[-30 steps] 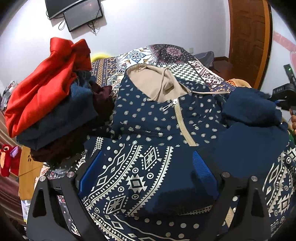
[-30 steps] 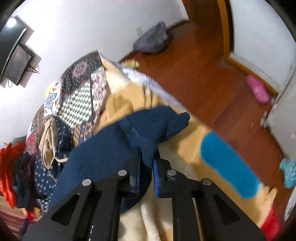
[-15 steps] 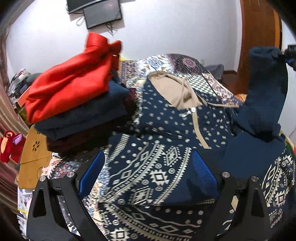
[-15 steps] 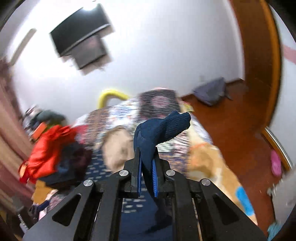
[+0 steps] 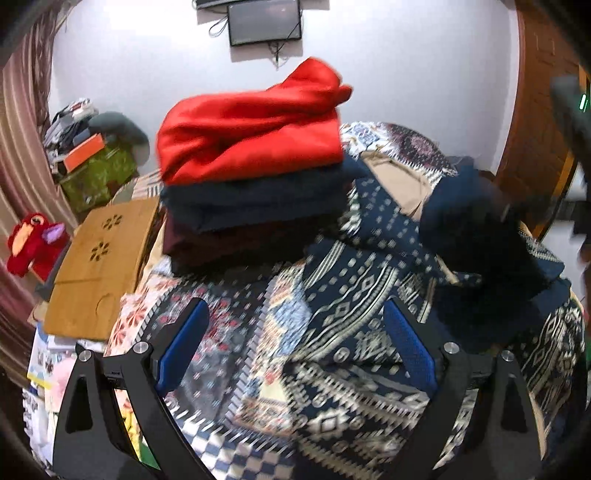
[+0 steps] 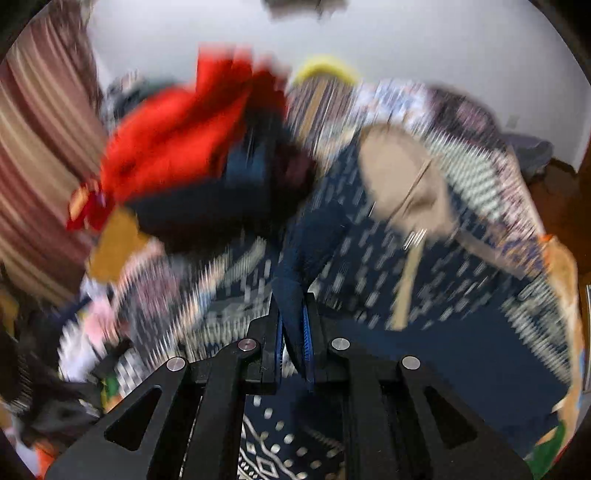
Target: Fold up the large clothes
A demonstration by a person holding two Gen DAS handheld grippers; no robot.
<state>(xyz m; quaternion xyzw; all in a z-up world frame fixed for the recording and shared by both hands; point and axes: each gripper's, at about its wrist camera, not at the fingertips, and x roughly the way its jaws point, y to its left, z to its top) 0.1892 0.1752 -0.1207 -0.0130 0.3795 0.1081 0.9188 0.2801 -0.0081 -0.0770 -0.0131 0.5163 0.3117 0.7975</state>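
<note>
One patterned navy hoodie point(image 5: 369, 295) lies spread on the bed point(image 5: 229, 332), beside one stack of three folded garments point(image 5: 255, 177), red on top. The right gripper point(image 6: 293, 332) has its jaws clamped on the hoodie's plain navy sleeve point(image 6: 310, 240). The left gripper point(image 5: 295, 343) holds its jaws wide apart, empty. One screen point(image 5: 264, 20) hangs on the white wall, and a wooden tray point(image 5: 99, 266) sits off the bed's left edge.
</note>
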